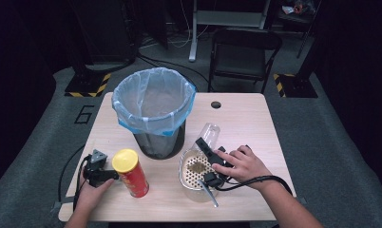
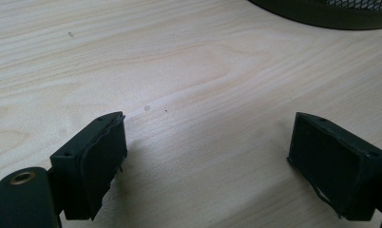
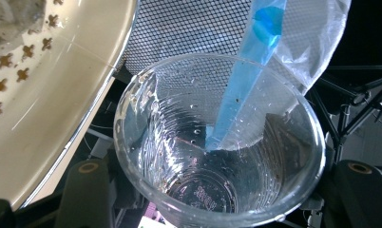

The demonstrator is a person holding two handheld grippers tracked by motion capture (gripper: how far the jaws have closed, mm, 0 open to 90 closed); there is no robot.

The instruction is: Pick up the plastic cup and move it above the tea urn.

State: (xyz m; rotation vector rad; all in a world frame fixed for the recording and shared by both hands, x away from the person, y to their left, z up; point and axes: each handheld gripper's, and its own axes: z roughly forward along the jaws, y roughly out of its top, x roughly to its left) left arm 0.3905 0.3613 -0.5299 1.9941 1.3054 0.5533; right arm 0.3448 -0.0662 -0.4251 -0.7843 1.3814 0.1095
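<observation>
right gripper point(image 1: 209, 153): jaws clamped on either side of a clear plastic cup point(image 3: 217, 142), one jaw each side of its base in the right gripper view
clear plastic cup: tipped over, mouth toward the bin, droplets on the inner wall; in the high view it sits above the back rim of the strainer, just right of the bin
right hand point(image 1: 241, 164): wrapped over the gripper body, cable looping off to the right
strainer point(image 1: 195, 172): cream perforated basin on the worktop, brown residue in the middle, handle pointing to the near edge; directly under the right gripper
left gripper point(image 2: 205, 161): jaws wide open, nothing between them, bare wood below
left hand point(image 1: 91, 192): holding the gripper at the near left of the worktop
chips can point(image 1: 130, 172): red tube, yellow lid, upright, just right of the left gripper, not gripped
bin point(image 1: 153, 111): black mesh, blue-edged clear liner, at centre back
worktop point(image 1: 246, 123): light wood, round hole near the far edge
</observation>
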